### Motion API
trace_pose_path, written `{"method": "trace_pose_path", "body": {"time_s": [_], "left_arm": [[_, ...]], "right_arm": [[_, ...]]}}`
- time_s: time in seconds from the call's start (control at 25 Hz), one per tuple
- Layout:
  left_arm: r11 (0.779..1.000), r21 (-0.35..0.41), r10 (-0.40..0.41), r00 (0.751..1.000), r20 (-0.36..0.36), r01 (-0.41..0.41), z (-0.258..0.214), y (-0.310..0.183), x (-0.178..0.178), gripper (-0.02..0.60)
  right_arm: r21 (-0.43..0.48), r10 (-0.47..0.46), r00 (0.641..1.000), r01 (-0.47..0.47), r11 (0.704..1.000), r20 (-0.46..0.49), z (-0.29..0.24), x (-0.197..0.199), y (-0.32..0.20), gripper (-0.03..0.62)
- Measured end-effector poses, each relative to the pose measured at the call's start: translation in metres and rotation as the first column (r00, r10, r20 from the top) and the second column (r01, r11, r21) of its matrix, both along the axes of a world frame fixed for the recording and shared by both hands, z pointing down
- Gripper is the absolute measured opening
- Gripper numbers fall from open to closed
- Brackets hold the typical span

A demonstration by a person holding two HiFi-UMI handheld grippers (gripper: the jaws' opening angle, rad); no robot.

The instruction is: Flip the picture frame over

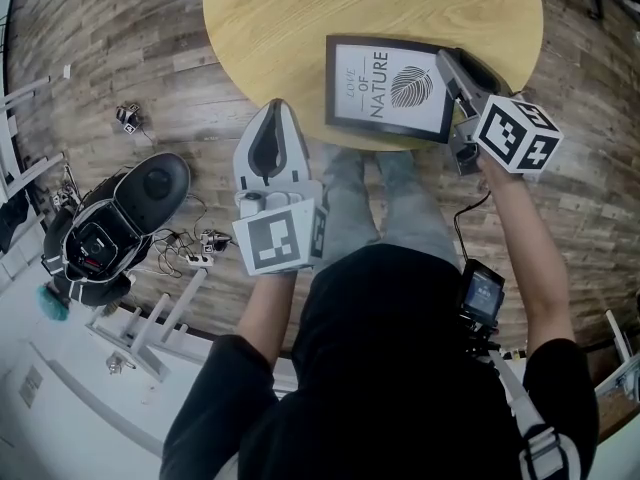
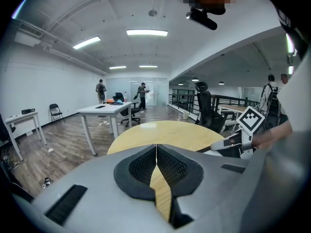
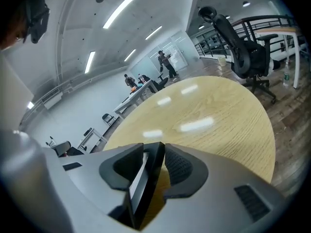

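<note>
Picture frame (image 1: pixel 388 88), black-edged with a leaf print reading "LOVE OF NATURE", lies face up at the near edge of the round, light wooden table (image 1: pixel 280 28). The right gripper (image 1: pixel 450 63) reaches over its right side. Its jaws stand partly apart with the frame's edge between them, one pad clear of the glass, so the hold looks loose. The left gripper (image 1: pixel 272 108) hovers at the table's near rim, its jaws closed together on nothing. Dark plank flooring (image 1: pixel 120 48) surrounds the table. Farther off are white desks (image 2: pixel 104 109), a black office chair (image 3: pixel 243 47) and strip ceiling lights (image 2: pixel 146 32).
</note>
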State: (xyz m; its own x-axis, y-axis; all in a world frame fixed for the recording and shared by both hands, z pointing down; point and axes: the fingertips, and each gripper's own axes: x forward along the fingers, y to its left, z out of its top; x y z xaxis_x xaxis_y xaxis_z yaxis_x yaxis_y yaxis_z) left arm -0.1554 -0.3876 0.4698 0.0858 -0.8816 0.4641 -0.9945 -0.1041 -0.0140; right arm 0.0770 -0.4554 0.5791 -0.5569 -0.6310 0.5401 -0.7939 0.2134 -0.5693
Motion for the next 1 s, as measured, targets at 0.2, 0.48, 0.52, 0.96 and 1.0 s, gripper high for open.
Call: {"method": "trace_pose_path", "body": {"time_s": [0.2, 0.48, 0.52, 0.96, 1.0], "left_arm": [[0.999, 0.028, 0.031, 0.999, -0.013, -0.031, -0.001, -0.003, 0.002, 0.023], [0.999, 0.03, 0.031, 0.999, -0.015, -0.031, -0.002, -0.004, 0.003, 0.023], [0.999, 0.029, 0.032, 0.999, -0.016, -0.031, -0.003, -0.005, 0.004, 0.023], [0.998, 0.024, 0.057, 0.998, -0.019, -0.056, 0.008, -0.002, 0.014, 0.023], [0.997, 0.029, 0.065, 0.998, -0.016, -0.065, 0.009, -0.002, 0.016, 0.023]], "right_arm": [[-0.011, -0.014, 0.998, 0.014, 1.0, -0.058, 0.003, -0.001, -0.002, 0.147], [-0.006, -0.048, 0.982, 0.048, 0.999, -0.182, 0.013, 0.001, 0.001, 0.152], [-0.002, -0.059, 0.976, 0.06, 0.998, -0.209, 0.014, 0.001, 0.001, 0.152], [0.076, -0.252, 0.713, 0.394, 0.916, -0.654, 0.02, -0.01, 0.005, 0.147], [0.076, -0.266, 0.654, 0.444, 0.893, -0.708, 0.021, -0.014, 0.005, 0.146]]}}
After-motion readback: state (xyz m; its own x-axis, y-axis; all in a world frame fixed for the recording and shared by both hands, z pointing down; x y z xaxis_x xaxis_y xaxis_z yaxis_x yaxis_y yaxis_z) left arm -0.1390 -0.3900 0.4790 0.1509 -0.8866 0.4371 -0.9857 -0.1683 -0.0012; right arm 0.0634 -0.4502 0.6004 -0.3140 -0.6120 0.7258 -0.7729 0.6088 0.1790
